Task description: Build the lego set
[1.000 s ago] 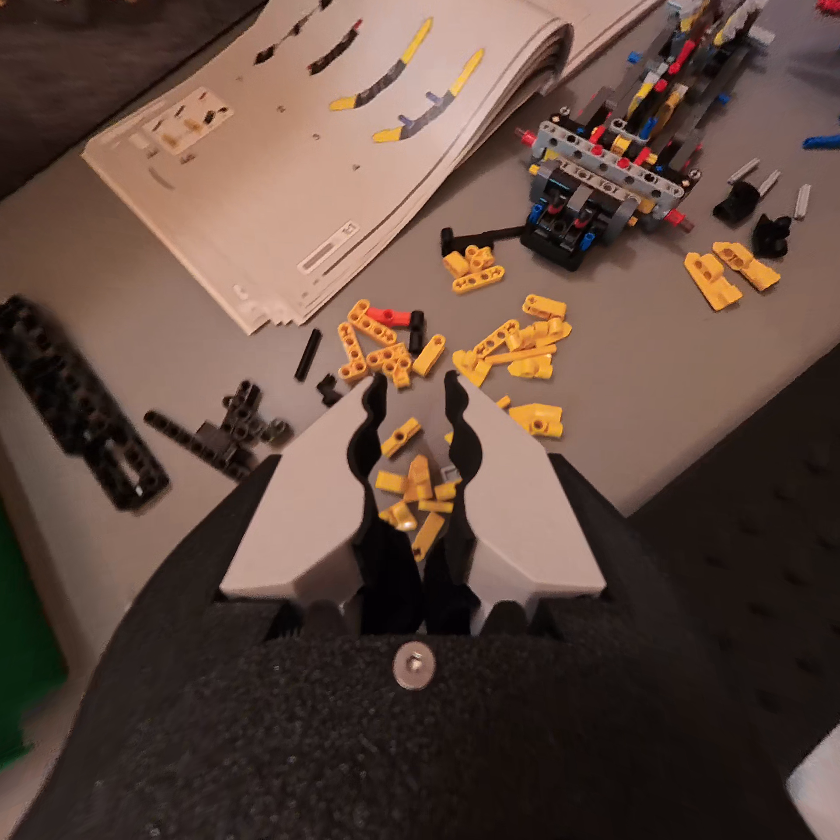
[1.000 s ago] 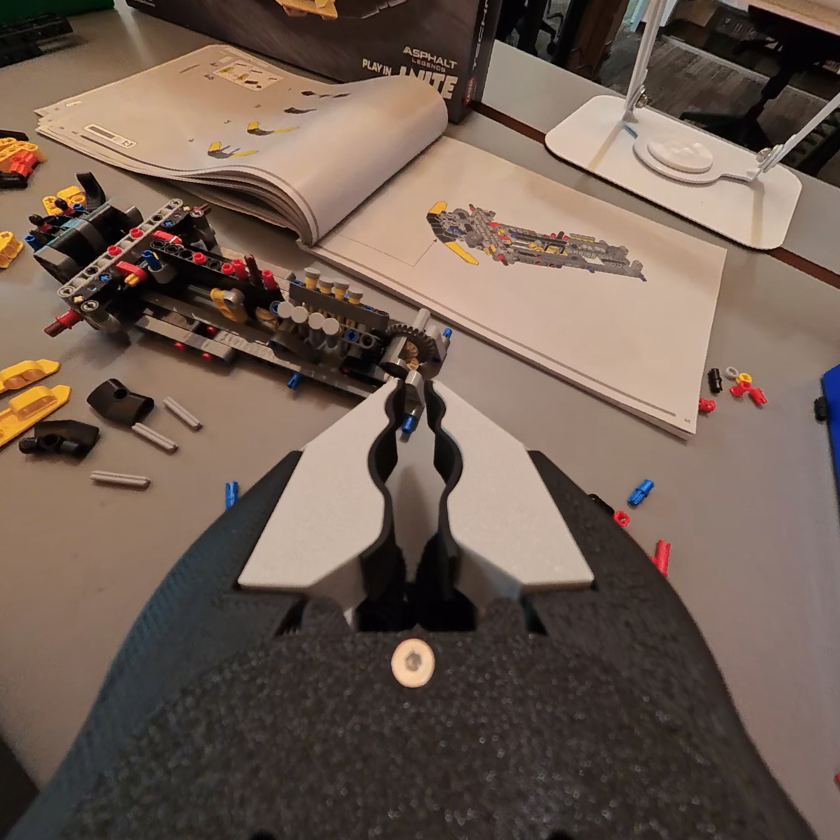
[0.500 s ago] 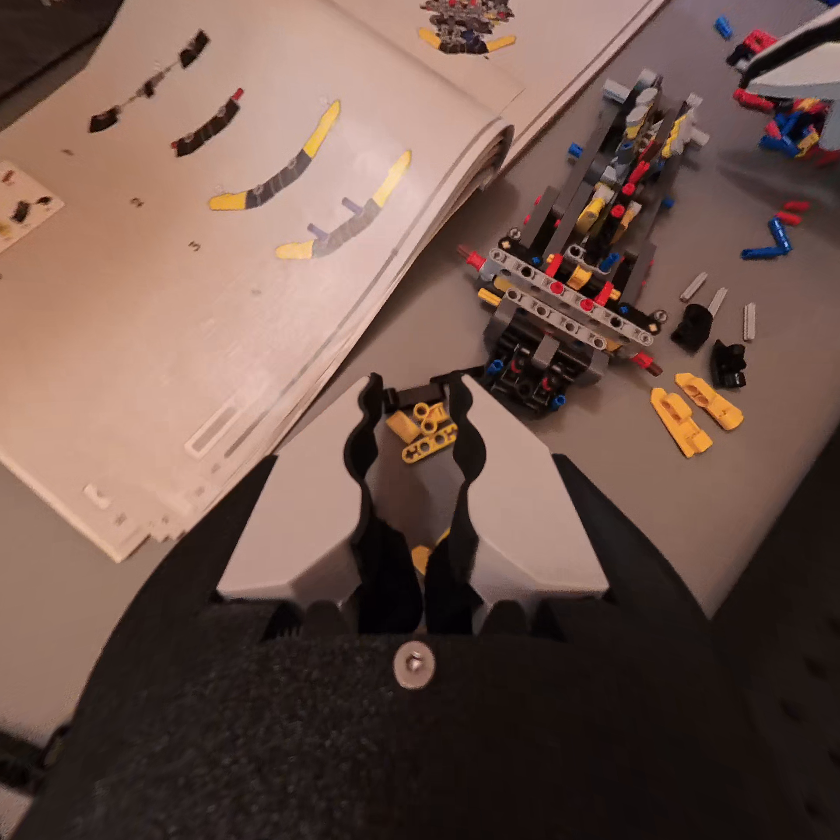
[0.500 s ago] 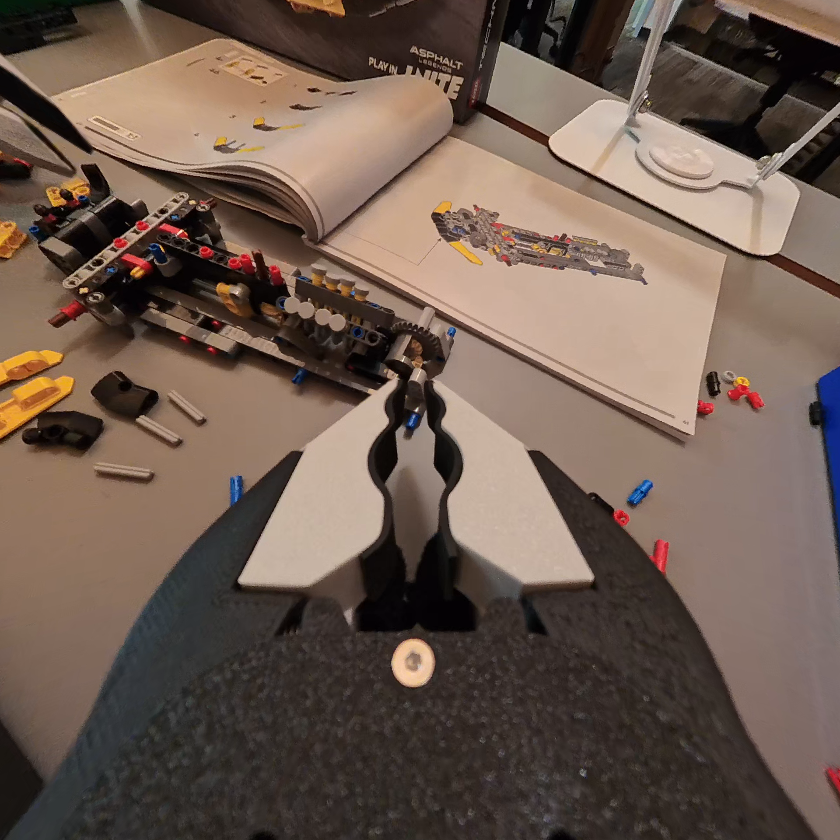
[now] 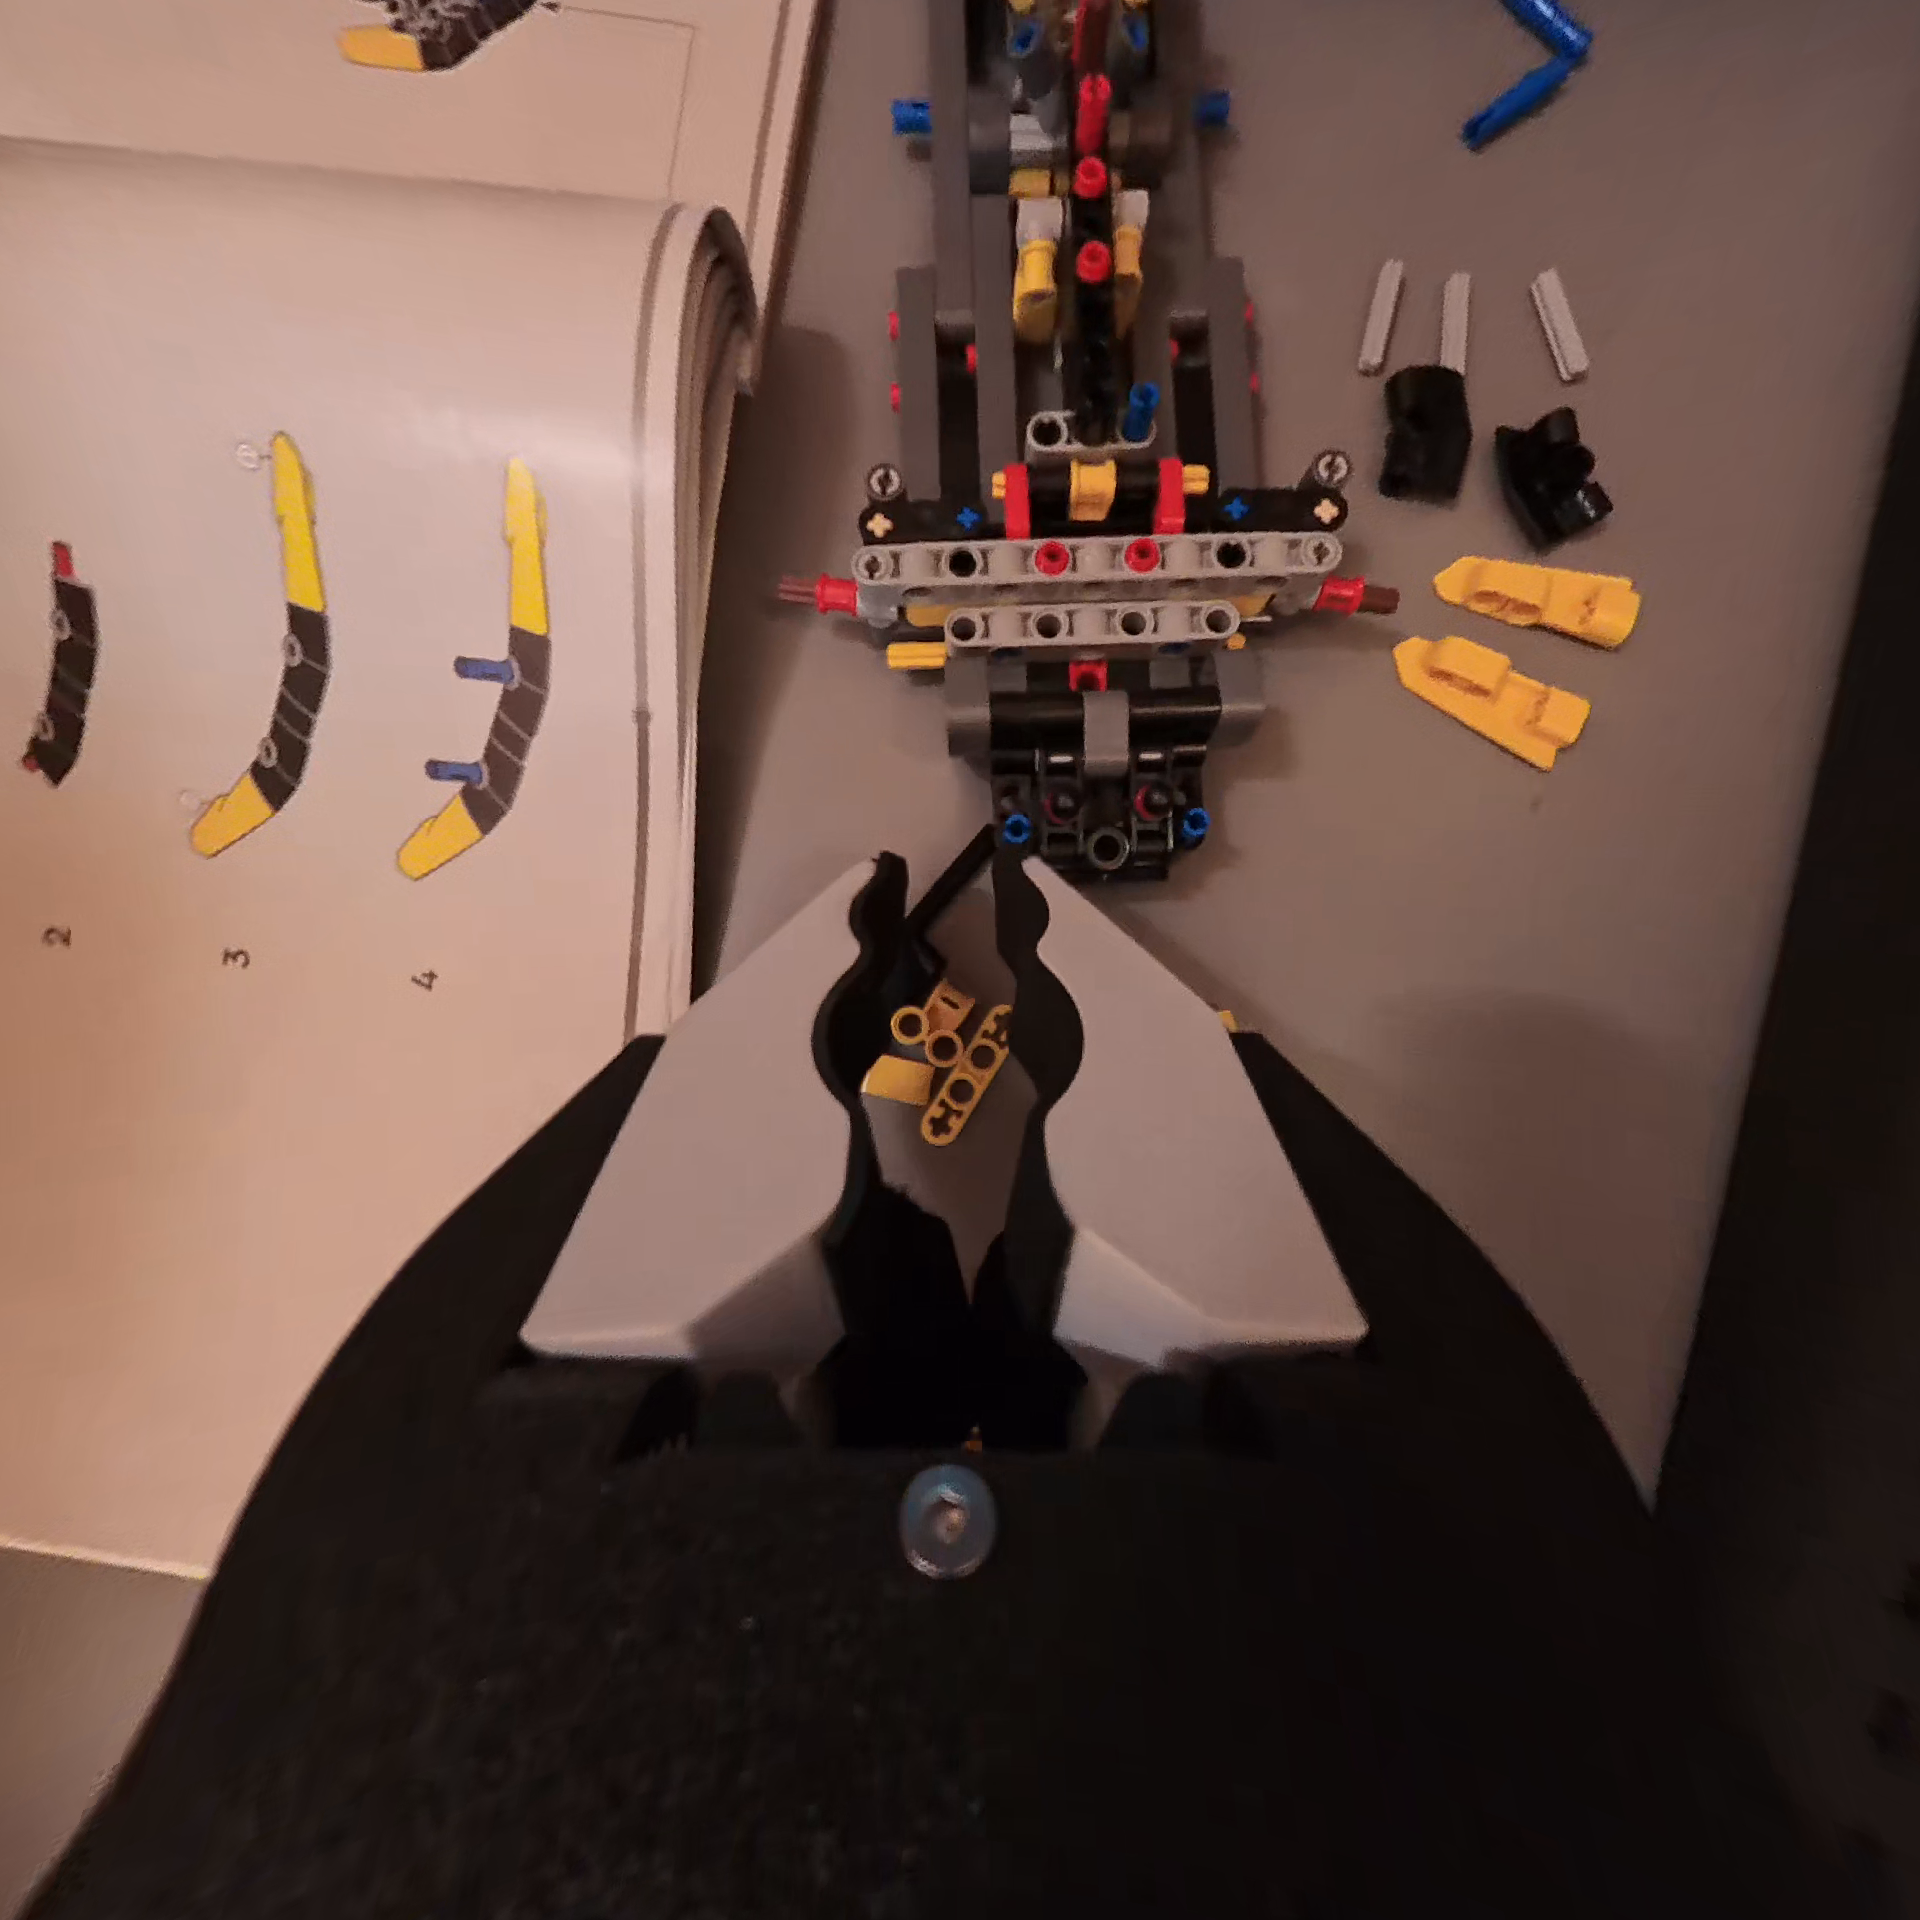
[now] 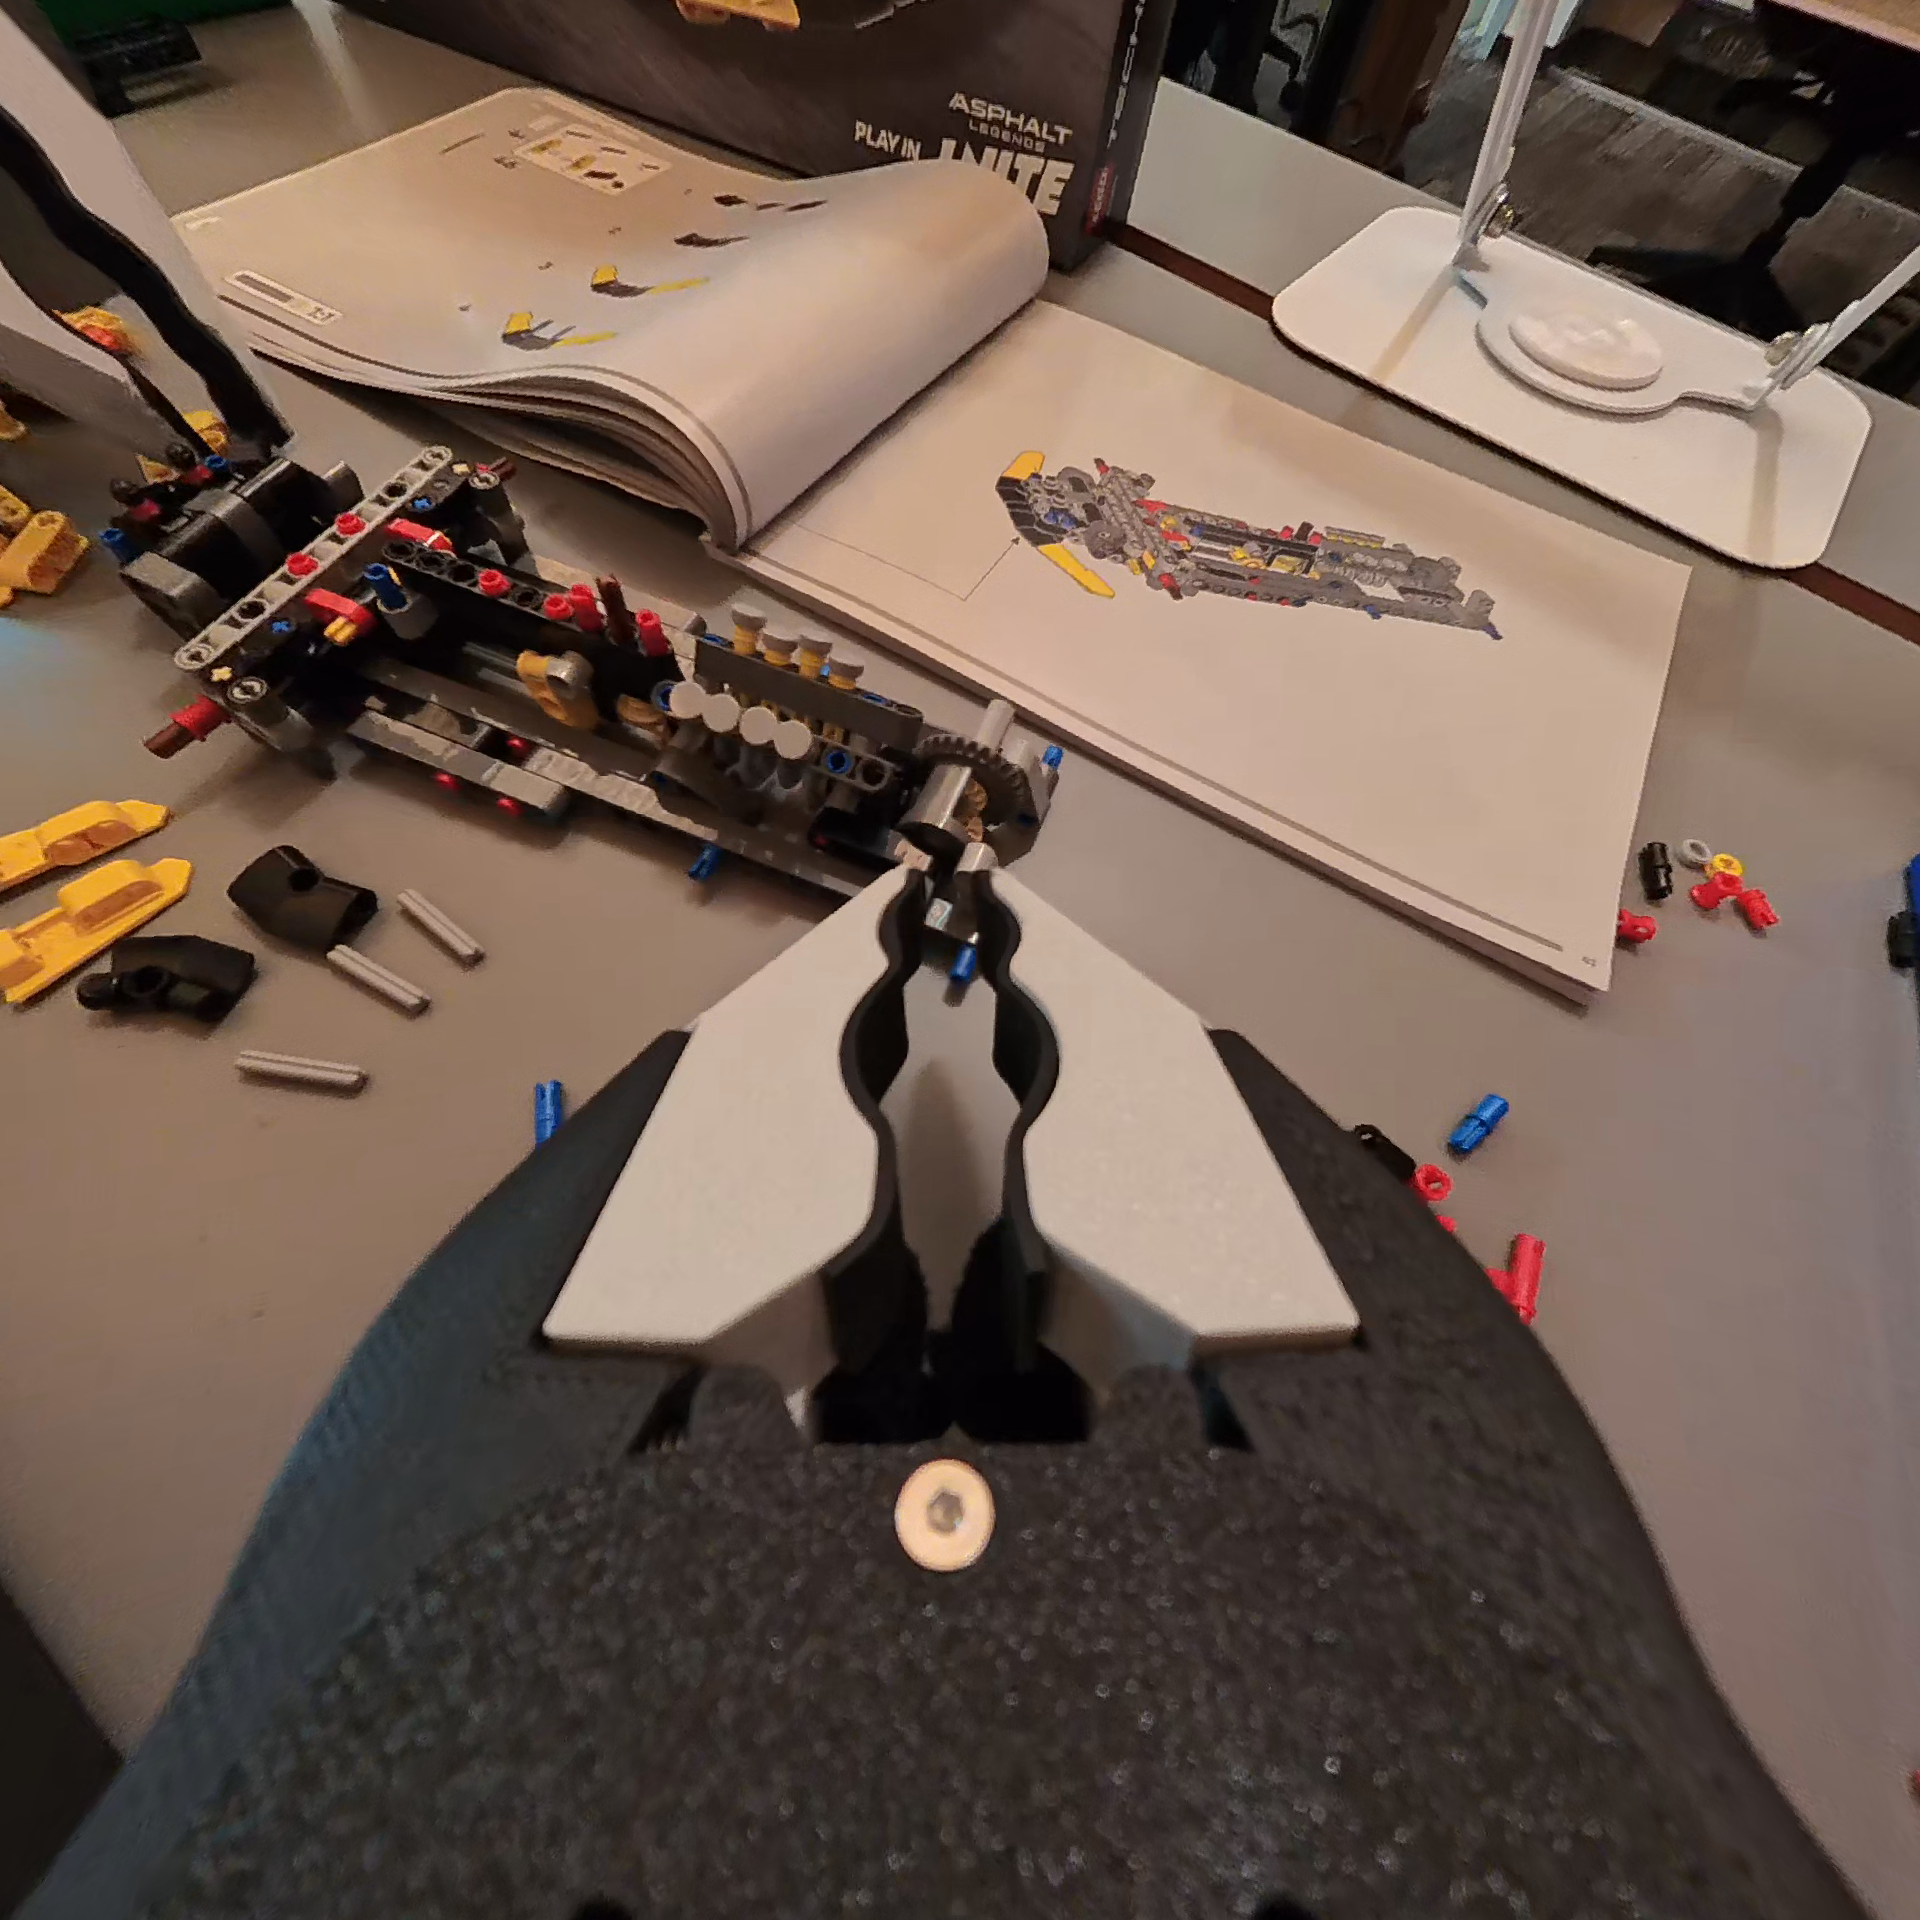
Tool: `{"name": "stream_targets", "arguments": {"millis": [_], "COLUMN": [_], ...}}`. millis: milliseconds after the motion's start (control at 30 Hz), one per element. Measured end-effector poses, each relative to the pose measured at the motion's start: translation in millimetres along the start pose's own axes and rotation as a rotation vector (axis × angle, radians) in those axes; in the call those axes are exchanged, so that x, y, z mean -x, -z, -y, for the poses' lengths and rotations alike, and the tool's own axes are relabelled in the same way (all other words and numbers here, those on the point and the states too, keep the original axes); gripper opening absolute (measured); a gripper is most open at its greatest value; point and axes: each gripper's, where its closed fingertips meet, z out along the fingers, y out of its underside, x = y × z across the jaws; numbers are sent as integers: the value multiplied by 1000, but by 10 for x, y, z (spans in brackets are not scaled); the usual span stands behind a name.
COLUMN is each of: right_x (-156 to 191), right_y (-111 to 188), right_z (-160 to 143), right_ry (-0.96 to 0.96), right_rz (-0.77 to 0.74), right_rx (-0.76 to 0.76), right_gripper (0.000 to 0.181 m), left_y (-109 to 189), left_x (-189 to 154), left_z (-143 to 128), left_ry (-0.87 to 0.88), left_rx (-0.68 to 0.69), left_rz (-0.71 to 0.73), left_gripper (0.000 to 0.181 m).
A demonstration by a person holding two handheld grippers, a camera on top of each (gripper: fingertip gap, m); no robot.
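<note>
The part-built lego chassis (image 5: pixel 1091 582) lies lengthwise on the grey table, black front end toward me; it also shows in the right wrist view (image 6: pixel 582 707). My left gripper (image 5: pixel 948 862) is open and empty just short of that front end, over small yellow beams (image 5: pixel 951 1070) and a black angled piece (image 5: pixel 940 894) on the table. Its finger (image 6: pixel 156 301) shows at the top left of the right wrist view. My right gripper (image 6: pixel 948 878) is shut on the grey axle end at the chassis rear, by the gear.
The open manual (image 5: pixel 312 623) lies left of the chassis (image 6: pixel 1247 644). Two yellow panels (image 5: pixel 1496 696), black connectors (image 5: pixel 1423 426) and grey axles (image 5: pixel 1455 322) lie to its right. Loose blue and red pins (image 6: pixel 1475 1122), the set box (image 6: pixel 831 83) and a white stand base (image 6: pixel 1579 384) are nearby. Some 25 centimeters of space lies between my two pairs of fingers.
My left gripper has swung away from the yellow pile and forward to the chassis front, and its jaws have narrowed a little. My right gripper has kept its hold at the rear.
</note>
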Motion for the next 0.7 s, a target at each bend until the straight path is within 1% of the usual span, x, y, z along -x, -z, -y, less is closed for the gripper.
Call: {"name": "stream_targets", "arguments": {"millis": [100, 200, 233, 300, 533, 633, 700], "right_x": [-5, 0, 6, 16, 38, 66, 76], "right_y": [3, 1, -3, -9, -12, -26, -31], "right_z": [-3, -4, -5, -8, -11, -20, -29], "right_ry": [-9, -19, -20, -17, -13, -5, 6], "right_rz": [6, 15, 19, 23, 31, 39, 36], "right_rx": [1, 0, 2, 5, 9, 17, 22], "right_gripper": [8, 8, 8, 8, 8, 8, 8], "left_y": [-48, -79, -84, -76, 105, 140, 179], "left_x": [-1, -32, -18, -1, 67, 56, 85], "left_z": [-115, -122, -124, -136, -369, -413, -462], "left_ry": [-57, -95, -99, -104, 0, 43, 48], "left_rx": [91, 111, 124, 138, 154, 138, 153], "left_rz": [-21, -50, -44, -36, 43, 61, 96], "left_gripper": [15, 11, 3, 2, 2, 2, 2]}}
